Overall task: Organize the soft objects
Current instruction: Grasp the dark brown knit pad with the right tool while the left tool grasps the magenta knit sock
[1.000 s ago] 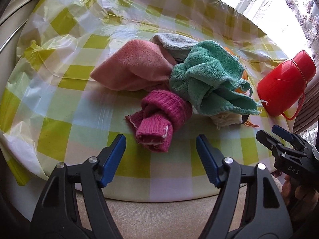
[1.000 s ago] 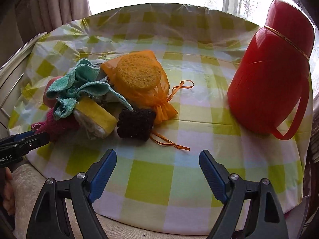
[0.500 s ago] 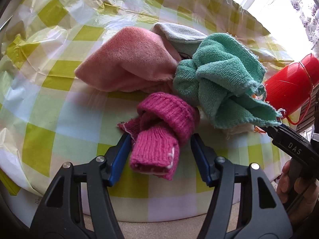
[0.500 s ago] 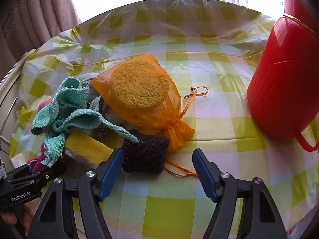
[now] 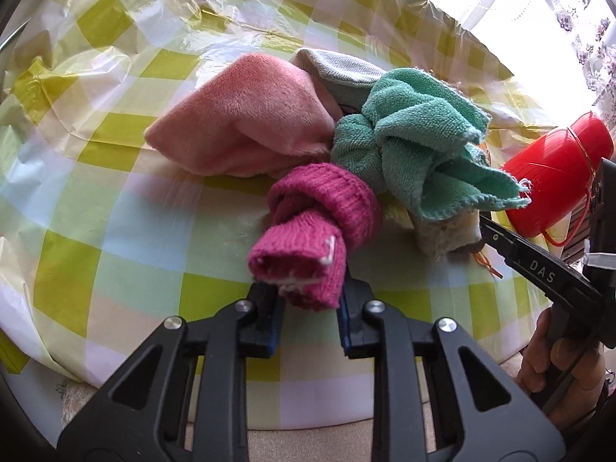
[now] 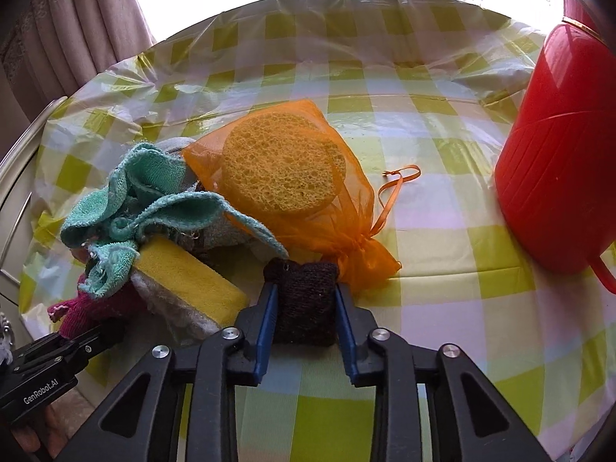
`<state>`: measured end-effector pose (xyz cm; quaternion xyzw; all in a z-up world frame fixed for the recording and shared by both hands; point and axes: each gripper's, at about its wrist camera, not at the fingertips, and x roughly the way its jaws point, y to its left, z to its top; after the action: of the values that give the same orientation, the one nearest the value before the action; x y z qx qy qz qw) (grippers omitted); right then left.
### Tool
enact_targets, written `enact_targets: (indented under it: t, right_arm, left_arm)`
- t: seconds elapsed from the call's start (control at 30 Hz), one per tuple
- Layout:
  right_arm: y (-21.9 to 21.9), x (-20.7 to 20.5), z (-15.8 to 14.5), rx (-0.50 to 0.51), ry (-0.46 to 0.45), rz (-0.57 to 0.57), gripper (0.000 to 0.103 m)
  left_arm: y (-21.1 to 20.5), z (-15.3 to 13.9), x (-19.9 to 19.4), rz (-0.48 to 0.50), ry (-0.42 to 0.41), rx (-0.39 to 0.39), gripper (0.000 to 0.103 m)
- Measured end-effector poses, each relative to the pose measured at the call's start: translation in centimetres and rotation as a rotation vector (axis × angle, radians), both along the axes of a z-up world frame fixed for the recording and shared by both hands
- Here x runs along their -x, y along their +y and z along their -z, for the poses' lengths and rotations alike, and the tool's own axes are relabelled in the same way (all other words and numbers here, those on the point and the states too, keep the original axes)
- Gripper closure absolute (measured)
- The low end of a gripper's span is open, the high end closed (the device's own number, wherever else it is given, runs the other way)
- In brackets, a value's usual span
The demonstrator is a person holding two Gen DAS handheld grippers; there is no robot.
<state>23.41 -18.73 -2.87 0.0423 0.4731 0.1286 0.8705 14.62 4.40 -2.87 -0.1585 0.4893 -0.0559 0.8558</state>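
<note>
Both grippers are clamped on a piece at the near edge of the pile: the left gripper (image 5: 308, 300) pinches the ribbed magenta knit sock (image 5: 319, 227), the right gripper (image 6: 306, 312) squeezes the coarse dark scrubbing pad (image 6: 304, 300). Judged step — first picks; next calls for lifting each clear without dragging the looped teal terry cloth (image 5: 415, 154) just behind — it overlaps the pile's yellow sponge (image 6: 184, 285).

Each wrist camera looked forward along its own fingers, low and close over the checked tablecloth (image 5: 115, 231); both views shared the green towel (image 5: 415, 154), yellow sponge (image 6: 184, 281) and red jug (image 6: 558, 161).
</note>
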Motion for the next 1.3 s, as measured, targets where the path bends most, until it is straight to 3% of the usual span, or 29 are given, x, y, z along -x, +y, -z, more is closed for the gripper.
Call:
enact_targets:
  t: [0.17,0.4,0.5,0.63,0.8,0.93,1.07,1.1,1.13,1.3]
  right_arm:
    - [-0.3,1.2,-0.6,0.000,-0.005,-0.019,0.085]
    - [-1.3,3.4,-1.8,-0.021,0.013,-0.033,0.085]
    - [-1.6,4.6,-1.7,0.006,0.050,-0.045,0.080]
    - [-2.2,6.4,-1.5,0.061,0.086,-0.040,0.051]
    - [-1.8,7.9,-2.5,0.120,0.037,-0.073,0.044]
    - [0.4,7.4,-2.0,0.224,0.015,-0.136,0.044]
    - [2.3,6.2,-0.1,0.306,0.053,-0.186,0.045]
    - [2.5,6.1,0.2,0.304,0.060,-0.195,0.047]
    - [2.5,6.1,0.4,0.303,0.064,-0.200,0.058]
    - [1.8,7.2,-0.8,0.256,0.021,-0.191,0.069]
  left_arm:
    - [0.0,-0.5,1.1,0.001,-0.019,-0.002,0.086]
    - [0.0,-1.2,1.0,-0.007,-0.044,-0.003,0.087]
    - [-0.2,-1.4,1.1,-0.002,-0.052,-0.009,0.087]
    - [-0.5,-1.6,1.3,-0.002,-0.062,-0.013,0.087]
    - [-0.4,-1.9,1.8,-0.003,-0.077,-0.012,0.087]
    - [-0.4,-2.1,2.2,-0.003,-0.089,-0.016,0.087]
    - [-0.3,-2.2,2.5,-0.008,-0.096,-0.014,0.088]
    - [-0.3,-2.3,2.6,-0.009,-0.098,-0.013,0.089]
    - [-0.3,-2.3,2.7,-0.010,-0.100,-0.010,0.089]
    - [-0.2,-2.9,3.7,-0.013,-0.117,0.001,0.090]
